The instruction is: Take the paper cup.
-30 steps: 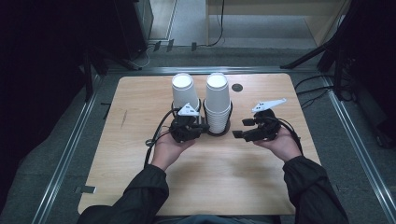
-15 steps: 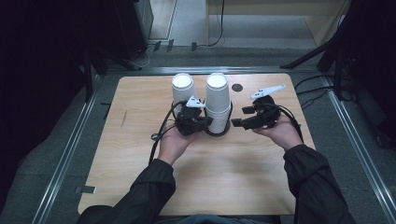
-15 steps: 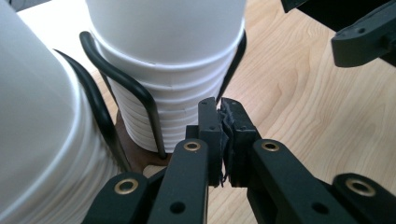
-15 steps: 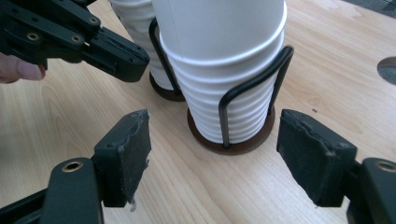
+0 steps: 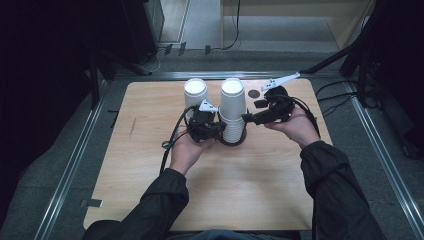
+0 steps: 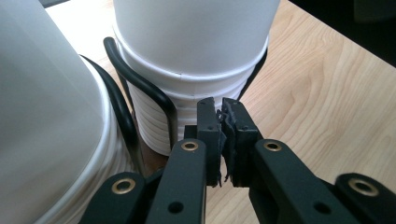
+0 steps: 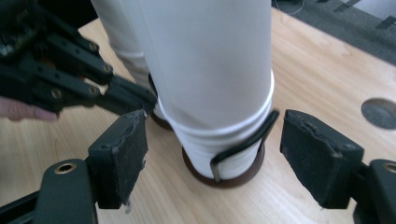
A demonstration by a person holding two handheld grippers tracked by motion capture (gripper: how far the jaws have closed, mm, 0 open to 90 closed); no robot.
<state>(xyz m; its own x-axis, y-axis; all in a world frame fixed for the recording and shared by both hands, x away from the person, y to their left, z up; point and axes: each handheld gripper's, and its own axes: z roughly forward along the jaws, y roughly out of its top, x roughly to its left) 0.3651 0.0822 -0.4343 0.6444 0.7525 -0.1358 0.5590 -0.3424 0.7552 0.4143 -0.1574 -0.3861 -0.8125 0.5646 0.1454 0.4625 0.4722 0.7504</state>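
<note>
- We see the tall stack of white paper cups [image 5: 233, 107], standing upright in a black wire holder [image 7: 243, 147] on the wooden bench [image 5: 150, 165], its long axis vertical.
- The right gripper [image 5: 250, 118] sits just right of that stack, nearer to its upper cups; its jaws have just been opening and straddle the stack with clear gaps, gripping nothing.
- The left gripper [image 5: 216, 131], jaws pressed together and empty, rests at the stack's left, low by the holder.
- A second cup stack [image 5: 195, 95] stands just left of the first.

the right hand-held gripper [image 5: 248, 118] has risen beside the right cup stack [image 5: 233, 107], jaws opening wider.
</note>
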